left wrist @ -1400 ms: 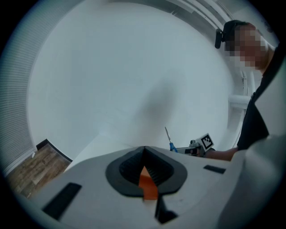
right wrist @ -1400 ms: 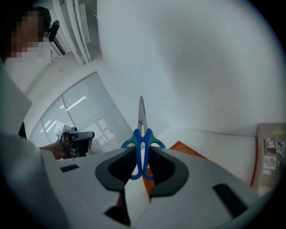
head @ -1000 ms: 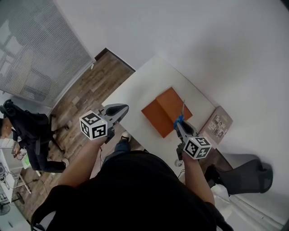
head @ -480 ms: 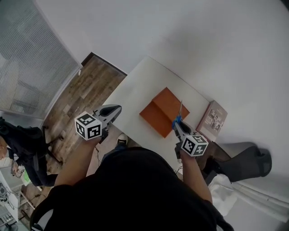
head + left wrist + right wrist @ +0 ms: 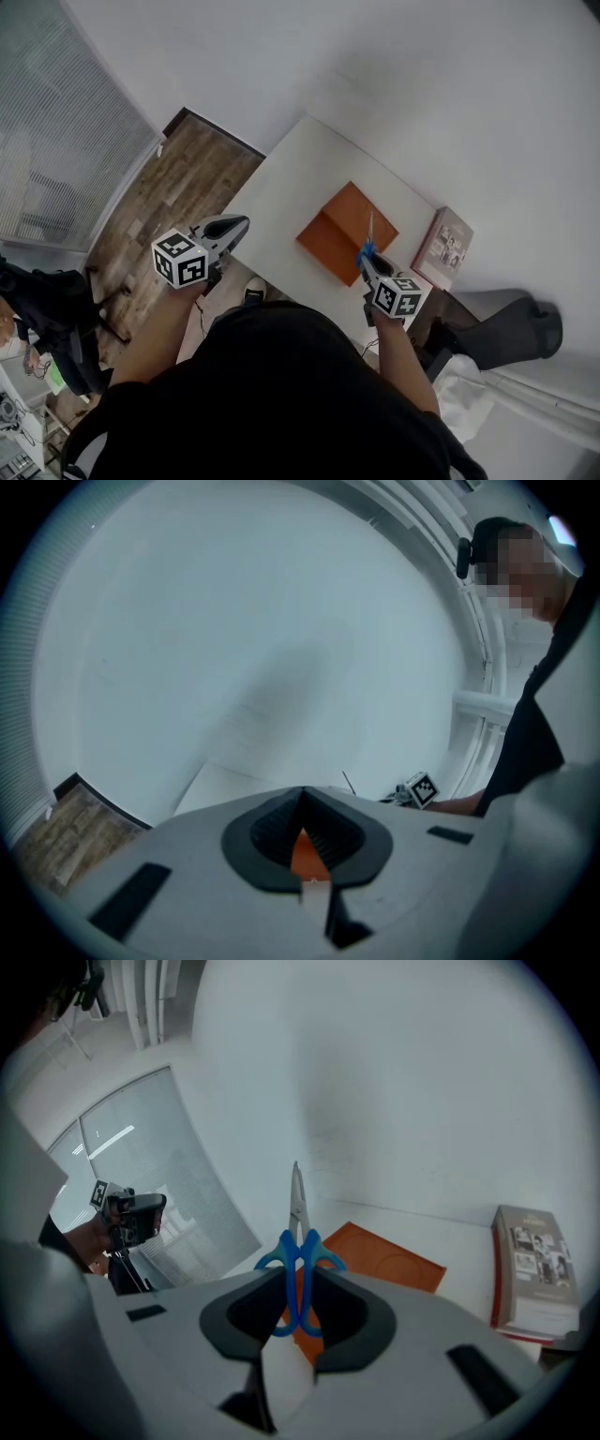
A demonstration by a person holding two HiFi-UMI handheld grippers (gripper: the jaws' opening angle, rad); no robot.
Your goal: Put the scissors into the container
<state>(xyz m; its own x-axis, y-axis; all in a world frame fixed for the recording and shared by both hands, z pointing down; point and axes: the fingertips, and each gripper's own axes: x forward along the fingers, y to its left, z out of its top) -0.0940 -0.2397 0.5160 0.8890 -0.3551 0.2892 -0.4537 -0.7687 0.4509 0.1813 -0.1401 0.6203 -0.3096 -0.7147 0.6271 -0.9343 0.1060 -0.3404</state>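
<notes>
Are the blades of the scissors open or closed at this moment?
Closed. In the right gripper view the scissors show one narrow point, and the right gripper presses the blue handles together.

Surface (image 5: 286, 192): white top, its far edge against the wall.
Wall (image 5: 394, 66): plain white, behind and right of the surface.
Floor (image 5: 178, 183): brown wood planks, left of the surface.
Window (image 5: 56, 122): grey blinds, beyond the floor, well left of the surface.
Light: soft, even.
</notes>
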